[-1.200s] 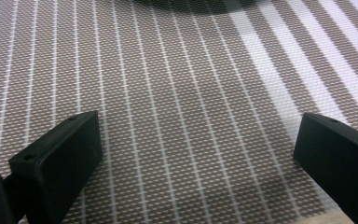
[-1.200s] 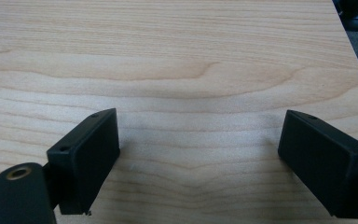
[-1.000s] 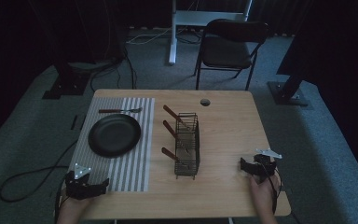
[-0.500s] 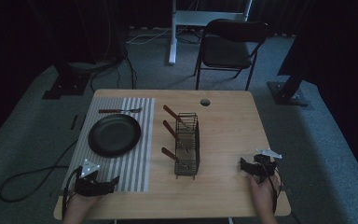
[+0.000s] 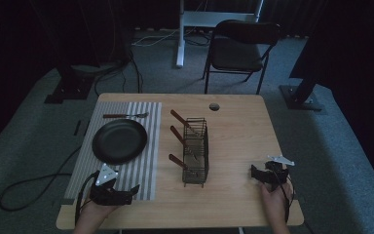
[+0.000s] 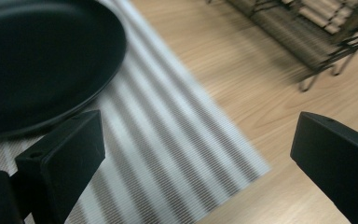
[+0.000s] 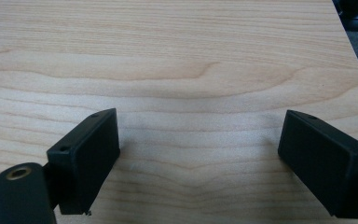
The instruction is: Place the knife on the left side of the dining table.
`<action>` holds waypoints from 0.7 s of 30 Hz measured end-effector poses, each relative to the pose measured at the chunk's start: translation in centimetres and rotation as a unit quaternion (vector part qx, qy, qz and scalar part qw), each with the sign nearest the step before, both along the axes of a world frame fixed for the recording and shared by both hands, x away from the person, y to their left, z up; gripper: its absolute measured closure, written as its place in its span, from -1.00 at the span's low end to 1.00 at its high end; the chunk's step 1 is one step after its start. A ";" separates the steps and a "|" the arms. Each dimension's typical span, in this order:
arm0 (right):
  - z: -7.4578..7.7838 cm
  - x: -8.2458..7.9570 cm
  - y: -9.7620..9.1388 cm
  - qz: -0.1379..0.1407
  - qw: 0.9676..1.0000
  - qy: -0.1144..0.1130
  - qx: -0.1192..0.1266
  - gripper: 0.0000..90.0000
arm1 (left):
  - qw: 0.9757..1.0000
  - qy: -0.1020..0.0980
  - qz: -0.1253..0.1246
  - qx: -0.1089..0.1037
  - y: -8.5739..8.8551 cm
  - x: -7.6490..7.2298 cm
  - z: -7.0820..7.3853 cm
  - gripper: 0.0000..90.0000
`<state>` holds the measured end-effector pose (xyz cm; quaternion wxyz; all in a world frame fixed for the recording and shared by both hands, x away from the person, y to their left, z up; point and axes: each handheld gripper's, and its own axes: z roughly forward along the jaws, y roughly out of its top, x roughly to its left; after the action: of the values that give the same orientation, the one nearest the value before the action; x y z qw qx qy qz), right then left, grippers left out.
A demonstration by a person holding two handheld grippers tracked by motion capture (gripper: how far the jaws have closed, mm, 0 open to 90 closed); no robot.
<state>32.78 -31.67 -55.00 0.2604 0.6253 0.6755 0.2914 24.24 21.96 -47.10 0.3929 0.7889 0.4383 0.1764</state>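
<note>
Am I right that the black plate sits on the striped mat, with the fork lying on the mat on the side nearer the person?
Not quite: in the high view the fork lies on the striped mat on the far side of the black plate, away from the person. The plate does sit on the mat.

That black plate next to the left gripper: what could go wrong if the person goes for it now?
Three possible risks. The left gripper, jaws open, sits over the striped placemat near the black plate; it might drag the mat and shift the plate. The plate lies flat, so a jaw may struggle to get under its low rim. The wire rack holds wooden-handled utensils sticking out toward the plate; a lifted plate could knock them.
</note>
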 end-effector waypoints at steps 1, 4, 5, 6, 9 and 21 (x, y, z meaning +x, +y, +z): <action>0.0 0.0 0.0 0.000 1.000 0.000 0.000 -0.74 | 1.000 0.000 0.000 0.000 0.0 0.0 0.0 -0.92; 0.0 0.0 0.0 0.000 1.000 0.000 0.000 -0.74 | 1.000 -0.012 -0.015 -0.008 -1.1 -0.1 1.1 -0.92; 0.0 0.0 0.0 0.000 1.000 0.000 0.000 -0.74 | 1.000 -0.014 -0.018 -0.008 -1.4 -0.2 1.4 -0.92; 0.0 0.0 0.0 0.000 1.000 0.000 0.000 -0.74 | 1.000 -0.016 -0.023 -0.012 -1.6 -0.2 1.6 -0.92; 0.0 0.0 0.0 0.000 1.000 0.000 0.000 -0.74 | 0.999 -0.023 -0.033 -0.017 -2.4 -0.2 2.3 -0.92; 0.0 0.0 0.0 0.000 1.000 0.000 0.000 -0.74 | 0.996 -0.040 -0.081 -0.025 -5.9 -0.8 4.3 -0.92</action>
<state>32.78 -31.67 -55.00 0.2604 0.6252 0.6755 0.2914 23.45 16.07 -42.82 0.4427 0.8041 0.3611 0.1645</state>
